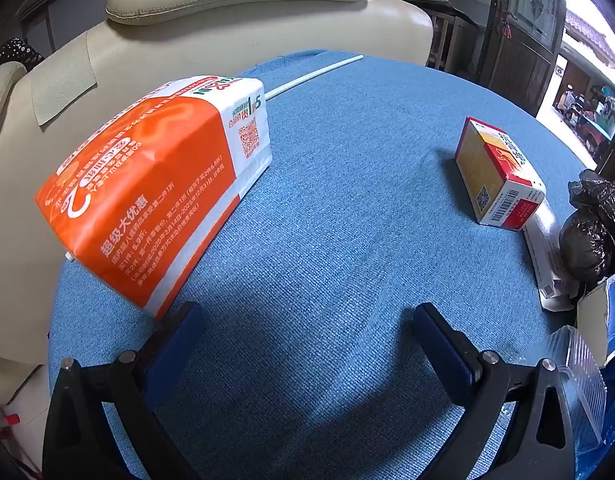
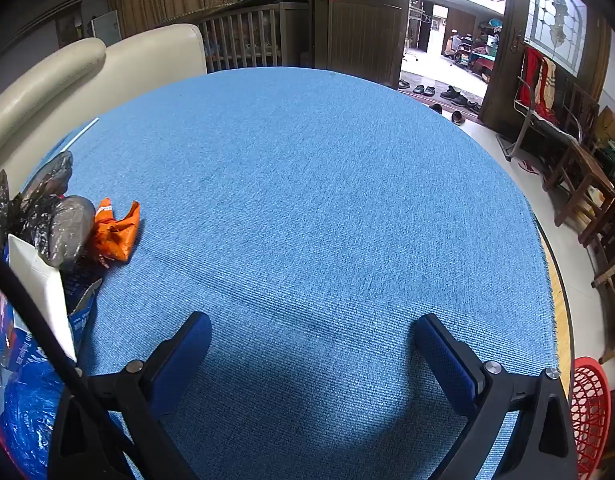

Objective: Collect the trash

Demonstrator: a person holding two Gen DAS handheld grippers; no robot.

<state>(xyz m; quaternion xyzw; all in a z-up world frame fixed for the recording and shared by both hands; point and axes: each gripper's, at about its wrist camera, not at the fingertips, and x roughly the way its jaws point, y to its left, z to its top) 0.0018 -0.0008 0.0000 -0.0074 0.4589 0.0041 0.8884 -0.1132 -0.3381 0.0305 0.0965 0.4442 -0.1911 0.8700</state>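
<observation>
In the left wrist view an orange and white paper bag (image 1: 155, 188) lies on the blue tablecloth (image 1: 327, 200), just ahead of my left gripper's left finger. A red and yellow box (image 1: 497, 174) stands to the right, with a white straw (image 1: 313, 76) at the far edge. My left gripper (image 1: 307, 328) is open and empty. At the right edge a trash pile includes a black plastic bag (image 1: 599, 224). In the right wrist view my right gripper (image 2: 313, 336) is open and empty over bare cloth (image 2: 307, 200). The pile sits at its left: crumpled orange wrapper (image 2: 115, 232), black bag (image 2: 47, 216).
A cream leather sofa (image 1: 227, 28) borders the table's far left side. A clear plastic container (image 1: 579, 380) and a white box (image 1: 547, 256) lie near the pile. A red basket (image 2: 591, 412) stands on the floor off the table's right edge, with chairs (image 2: 587, 184) beyond.
</observation>
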